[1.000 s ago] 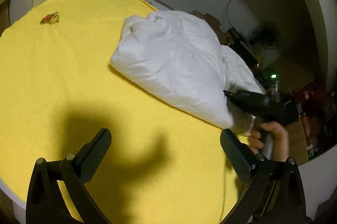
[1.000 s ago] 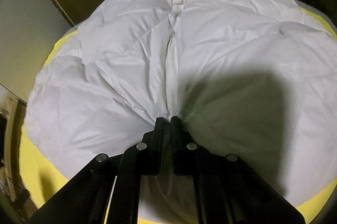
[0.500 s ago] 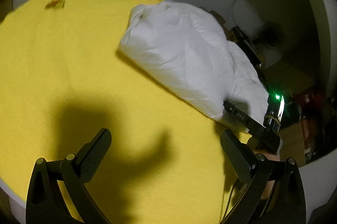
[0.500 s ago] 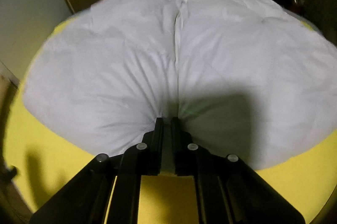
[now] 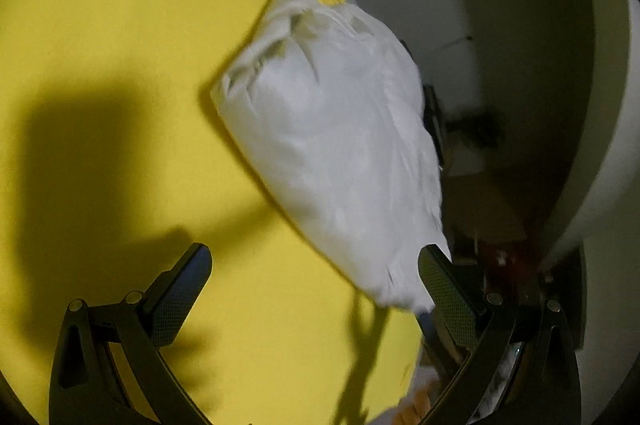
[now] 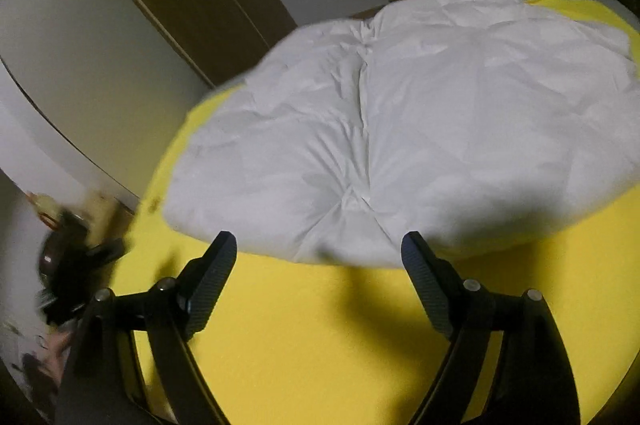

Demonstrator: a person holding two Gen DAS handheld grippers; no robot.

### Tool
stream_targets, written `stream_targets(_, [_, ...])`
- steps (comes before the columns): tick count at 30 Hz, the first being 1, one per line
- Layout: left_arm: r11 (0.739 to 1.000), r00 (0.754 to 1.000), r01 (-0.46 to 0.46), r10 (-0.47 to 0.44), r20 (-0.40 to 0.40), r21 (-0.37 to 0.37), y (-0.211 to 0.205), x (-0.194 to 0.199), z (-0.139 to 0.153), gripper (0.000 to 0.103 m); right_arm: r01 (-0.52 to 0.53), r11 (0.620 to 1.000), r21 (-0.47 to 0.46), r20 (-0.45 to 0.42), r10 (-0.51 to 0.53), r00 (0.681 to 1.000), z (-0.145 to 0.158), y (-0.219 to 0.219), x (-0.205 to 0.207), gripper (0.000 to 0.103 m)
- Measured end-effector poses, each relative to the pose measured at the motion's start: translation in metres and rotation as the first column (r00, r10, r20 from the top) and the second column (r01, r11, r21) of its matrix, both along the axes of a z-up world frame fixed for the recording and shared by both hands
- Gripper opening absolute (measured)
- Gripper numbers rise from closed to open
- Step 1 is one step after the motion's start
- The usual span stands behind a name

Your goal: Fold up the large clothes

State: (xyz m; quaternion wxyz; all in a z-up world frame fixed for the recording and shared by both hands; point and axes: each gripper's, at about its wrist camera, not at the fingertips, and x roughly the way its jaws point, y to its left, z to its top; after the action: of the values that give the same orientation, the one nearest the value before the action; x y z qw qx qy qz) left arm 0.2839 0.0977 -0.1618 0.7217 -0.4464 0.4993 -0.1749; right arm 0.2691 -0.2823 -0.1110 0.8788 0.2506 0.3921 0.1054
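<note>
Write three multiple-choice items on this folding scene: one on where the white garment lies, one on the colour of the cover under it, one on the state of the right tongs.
1. Where does the white padded garment lie?
A. on the floor
B. on the yellow cover
C. on a chair

2. What colour is the cover?
A. blue
B. grey
C. yellow

3. How do the right tongs stand?
A. open, holding nothing
B. shut on the garment
C. shut on a hanger

Key: 1 B, its edges rest on the cover; 2 C, plainly yellow in both views; 3 A, the fingers are spread apart short of the garment's near edge.

Puffy quilted white jacket (image 6: 400, 129), matt
</note>
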Motion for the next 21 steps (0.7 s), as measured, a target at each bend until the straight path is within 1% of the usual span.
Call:
stream_targets(2, [0.999,1.0,-0.018,0.018,-0.012,0.041,-0.005,0.011,-0.002,0.103,0.022,1.0,-0.017,0.025,-0.022,0.999,0.004,-0.008,-0.025,0.085])
stream_targets(4, [0.996,0.999,-0.036,0.035,0.008,0.083,-0.009,0.023,-0.003,0.103,0.024,0.999,-0.046,0.044,-0.022,0.999,0.012,-0.012,-0.043,0.085])
stream_targets(6, [0.991,0.998,-0.061,0.06,0.013,0.118,-0.01,0.033,-0.002,0.103,0.031,0.997,-0.064,0.052,-0.028,0.998,0.01,-0.014,-0.047,0.085])
stream_targets(9, [0.986,0.996,-0.085,0.086,-0.003,0.145,-0.01,0.045,-0.008,0.103,0.038,0.996,-0.076,0.065,-0.033,0.997,0.013,-0.02,-0.051,0.085])
stream_targets(11, [0.984,0.996,-0.09,0.093,-0.007,0.156,-0.012,0.055,-0.015,0.103,0.042,0.996,-0.076,0.074,-0.037,0.997,0.016,-0.025,-0.065,0.085])
stream_targets(14, [0.973,0.995,-0.102,0.098,0.031,0.205,-0.018,0.065,-0.013,0.103,0.038,0.993,-0.111,0.089,-0.028,0.996,0.016,-0.026,-0.076,0.085])
stream_targets(16, [0.969,0.992,-0.12,0.109,0.06,0.218,-0.018,0.071,-0.014,0.103,0.043,0.988,-0.15,0.107,-0.027,0.994,0.017,-0.023,-0.077,0.085])
stream_targets(18, [0.968,0.989,-0.134,0.119,0.081,0.212,-0.015,0.075,-0.015,0.103,0.05,0.983,-0.176,0.119,-0.029,0.992,0.018,-0.022,-0.08,0.085])
stream_targets(21, [0.968,0.988,-0.138,0.122,0.091,0.211,-0.009,0.082,-0.017,0.103,0.055,0.976,-0.21,0.136,-0.026,0.99,0.019,-0.018,-0.085,0.085])
